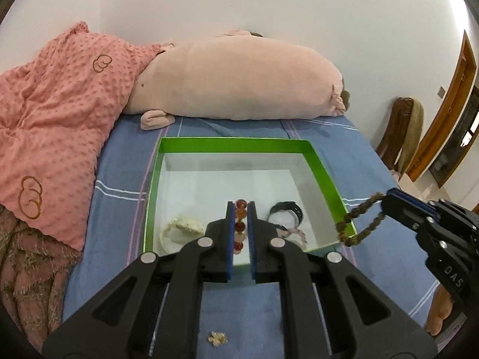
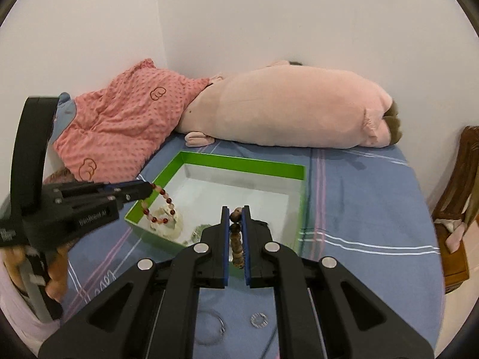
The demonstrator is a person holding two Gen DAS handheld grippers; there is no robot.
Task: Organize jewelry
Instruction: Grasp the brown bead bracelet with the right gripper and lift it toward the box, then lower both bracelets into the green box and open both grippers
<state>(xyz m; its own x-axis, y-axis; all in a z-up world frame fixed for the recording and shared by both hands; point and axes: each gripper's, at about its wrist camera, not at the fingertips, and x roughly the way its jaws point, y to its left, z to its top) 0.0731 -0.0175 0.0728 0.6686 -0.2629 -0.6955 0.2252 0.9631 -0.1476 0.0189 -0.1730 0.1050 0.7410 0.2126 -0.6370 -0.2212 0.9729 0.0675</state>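
Both grippers are clamped on bracelets: left gripper [image 1: 240, 209] red bracelet [image 1: 240, 224], right gripper [image 2: 235, 217] brown bracelet [image 2: 236, 245]. Get each fully over the green box [image 1: 317, 161] before letting go.

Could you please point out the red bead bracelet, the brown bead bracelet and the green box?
red bead bracelet [image 1: 240, 223]: left wrist view, a middle bead.
brown bead bracelet [image 2: 236, 240]: right wrist view, mid-strand beads.
green box [image 1: 233, 144]: left wrist view, far wall.

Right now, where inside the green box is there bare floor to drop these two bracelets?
The back half of the green box, under its far wall, is bare. The near half is crowded: white shell piece at left, black bracelet and pink bracelet at right. A narrow bare strip lies between them.
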